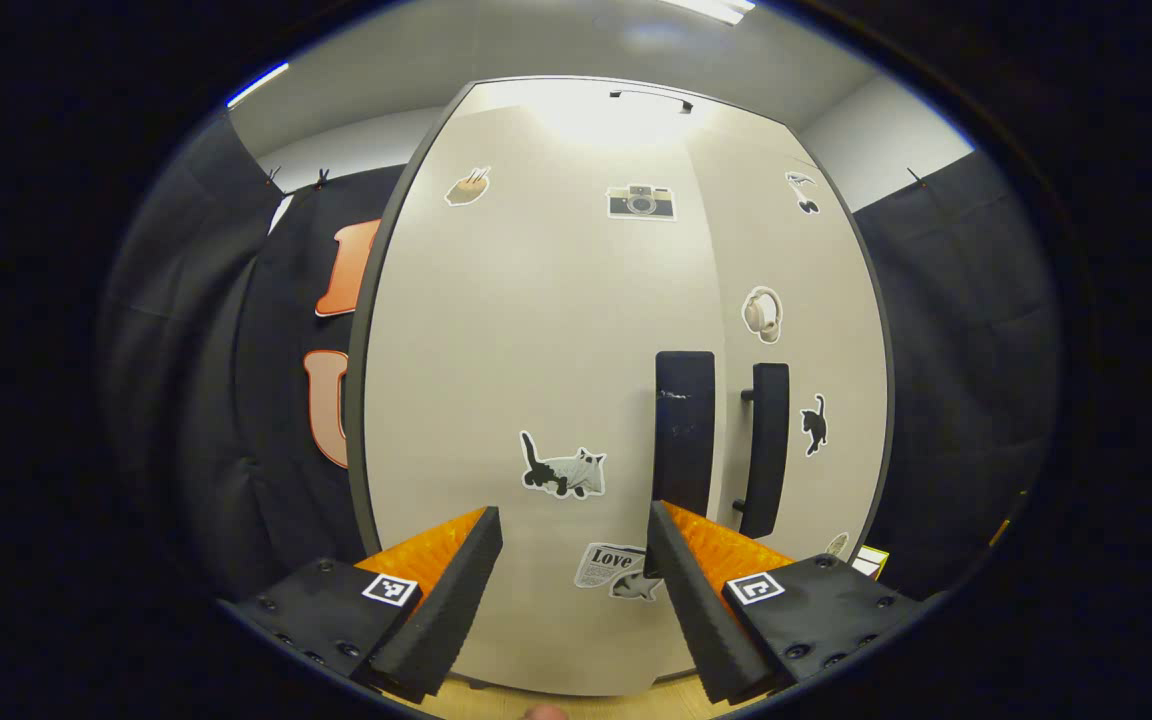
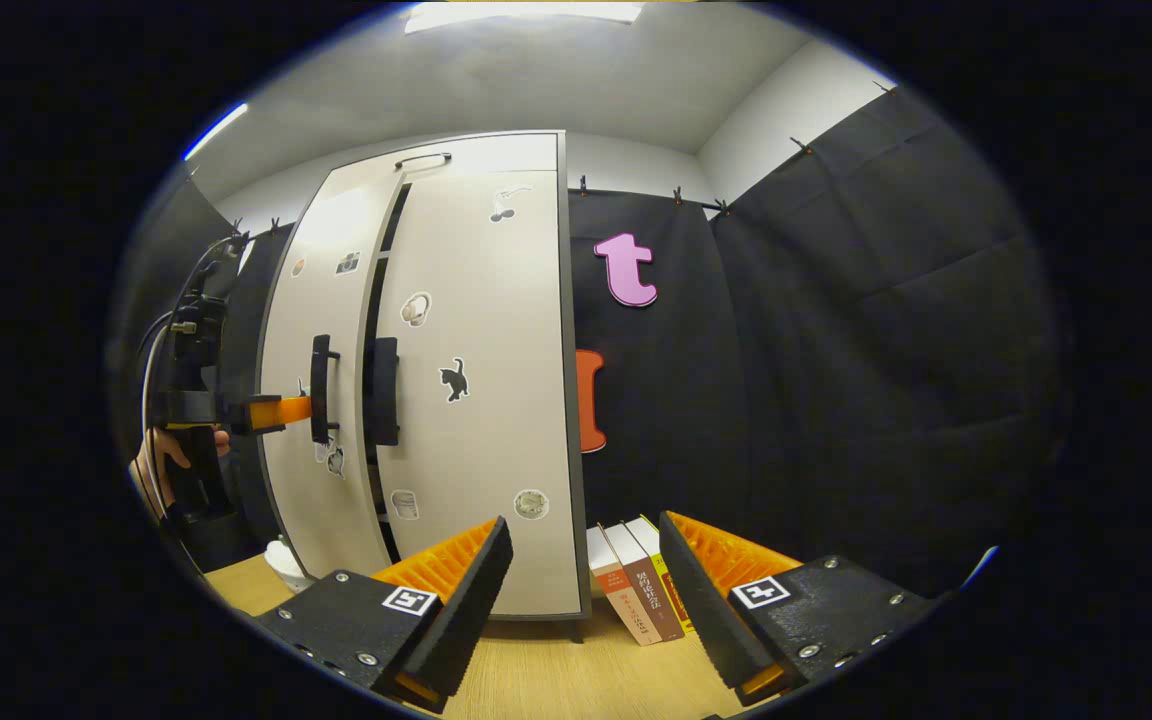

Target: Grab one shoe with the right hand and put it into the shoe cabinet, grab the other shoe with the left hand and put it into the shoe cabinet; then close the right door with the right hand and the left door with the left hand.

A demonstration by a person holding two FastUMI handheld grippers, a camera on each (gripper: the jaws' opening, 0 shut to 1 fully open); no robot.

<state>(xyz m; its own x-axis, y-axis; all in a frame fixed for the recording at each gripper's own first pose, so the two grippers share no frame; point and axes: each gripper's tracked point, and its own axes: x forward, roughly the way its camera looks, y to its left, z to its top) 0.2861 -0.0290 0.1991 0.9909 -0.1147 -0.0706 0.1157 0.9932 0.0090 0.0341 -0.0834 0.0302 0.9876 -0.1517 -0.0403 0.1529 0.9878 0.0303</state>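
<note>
Shoe cabinet [image 2: 476,400] upright on a wooden tabletop [image 2: 556,680], right door [image 2: 481,330] shut or nearly so, left door [image 1: 536,330] slightly ajar, stickers on both. Left gripper [image 1: 576,560] spread wide, close before the left door handle [image 1: 684,430]. Right gripper [image 2: 586,570] spread wide, empty, well back. Books [image 2: 636,585] leaning beside the cabinet, black cloth wall behind.

Our left gripper [image 1: 574,560] pointed at twelve o'clock, its jaws spread apart and holding nothing. Our right gripper [image 2: 584,565] likewise stood parted and empty. At its nine o'clock, our hand [image 2: 168,462] gripped the other tool.
</note>
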